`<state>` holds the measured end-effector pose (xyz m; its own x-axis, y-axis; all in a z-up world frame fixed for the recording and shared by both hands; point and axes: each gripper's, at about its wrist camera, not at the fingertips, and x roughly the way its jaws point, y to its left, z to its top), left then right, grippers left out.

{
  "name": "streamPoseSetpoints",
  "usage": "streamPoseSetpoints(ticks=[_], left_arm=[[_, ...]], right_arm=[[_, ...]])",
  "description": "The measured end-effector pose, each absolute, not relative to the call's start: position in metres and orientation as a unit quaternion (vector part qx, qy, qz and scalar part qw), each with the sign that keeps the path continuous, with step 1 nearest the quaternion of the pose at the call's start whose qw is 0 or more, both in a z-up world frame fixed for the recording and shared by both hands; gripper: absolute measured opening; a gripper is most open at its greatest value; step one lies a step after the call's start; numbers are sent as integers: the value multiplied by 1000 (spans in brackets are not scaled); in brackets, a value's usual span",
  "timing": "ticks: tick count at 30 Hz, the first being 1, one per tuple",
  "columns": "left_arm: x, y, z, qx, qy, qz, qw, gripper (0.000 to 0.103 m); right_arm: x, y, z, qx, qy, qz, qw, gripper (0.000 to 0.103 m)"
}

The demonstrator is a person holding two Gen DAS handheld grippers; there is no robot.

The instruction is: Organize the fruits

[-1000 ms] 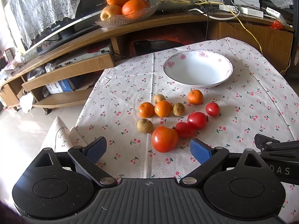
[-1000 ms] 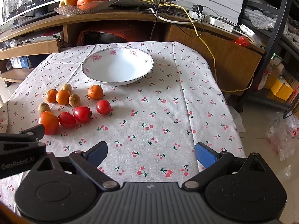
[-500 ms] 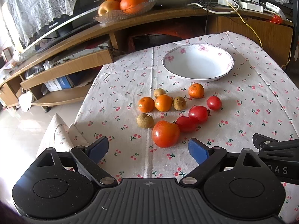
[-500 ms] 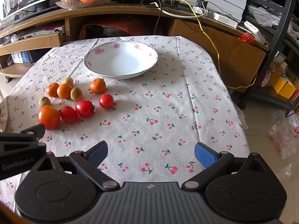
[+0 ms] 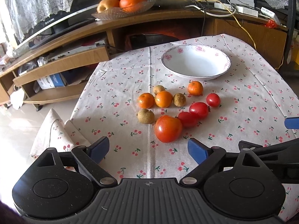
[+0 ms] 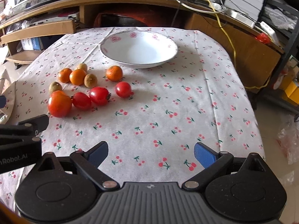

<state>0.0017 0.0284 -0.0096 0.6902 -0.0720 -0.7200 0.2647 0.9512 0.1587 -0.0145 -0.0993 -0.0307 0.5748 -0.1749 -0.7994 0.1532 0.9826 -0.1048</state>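
Loose fruit lies on a cherry-print tablecloth [image 5: 119, 85]: a large tomato [image 5: 167, 128], smaller tomatoes [image 5: 198, 109], tangerines [image 5: 163, 99] and brown longans [image 5: 146, 116]. Behind them stands an empty white bowl [image 5: 195, 62] with a pink flower rim. My left gripper [image 5: 149, 150] is open just short of the large tomato, nothing between its blue pads. My right gripper [image 6: 150, 152] hovers open over bare cloth, with the fruit cluster [image 6: 99, 95] and the bowl [image 6: 138, 49] ahead to its left.
A wooden TV stand [image 5: 78, 31] behind the table carries a glass dish of oranges [image 5: 123, 9], cables [image 5: 220, 7] and a screen. A folded cloth [image 5: 54, 128] hangs off the table's left corner. A dark shelf [image 6: 291, 43] and bags stand at the right.
Both grippers have moved forward and lower toward the table; the fruit and bowl now appear nearer. Both jaws stay open, and no fruit has moved.
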Motion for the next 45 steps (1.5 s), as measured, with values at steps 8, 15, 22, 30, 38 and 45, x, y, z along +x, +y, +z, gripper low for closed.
streamPoseSetpoints(ticks=[8, 15, 22, 30, 38, 45], left_arm=[[7, 39, -15, 121, 377, -125, 910, 92], [14, 20, -20, 167, 362, -175, 900, 87], [30, 8, -34, 183, 375, -197, 887, 78], [46, 10, -41, 151, 403, -218, 876, 67], [53, 13, -47, 143, 417, -221, 870, 61], [55, 15, -52, 137, 421, -223, 869, 62]], right_arm=[[-1, -96, -23, -29, 429, -43, 902, 89], [20, -103, -27, -39, 435, 4, 899, 69], [35, -111, -28, -48, 431, 49, 900, 66], [54, -115, -34, -73, 419, 103, 899, 66], [78, -120, -45, -83, 413, 122, 899, 53], [92, -117, -55, -86, 425, 137, 891, 39]])
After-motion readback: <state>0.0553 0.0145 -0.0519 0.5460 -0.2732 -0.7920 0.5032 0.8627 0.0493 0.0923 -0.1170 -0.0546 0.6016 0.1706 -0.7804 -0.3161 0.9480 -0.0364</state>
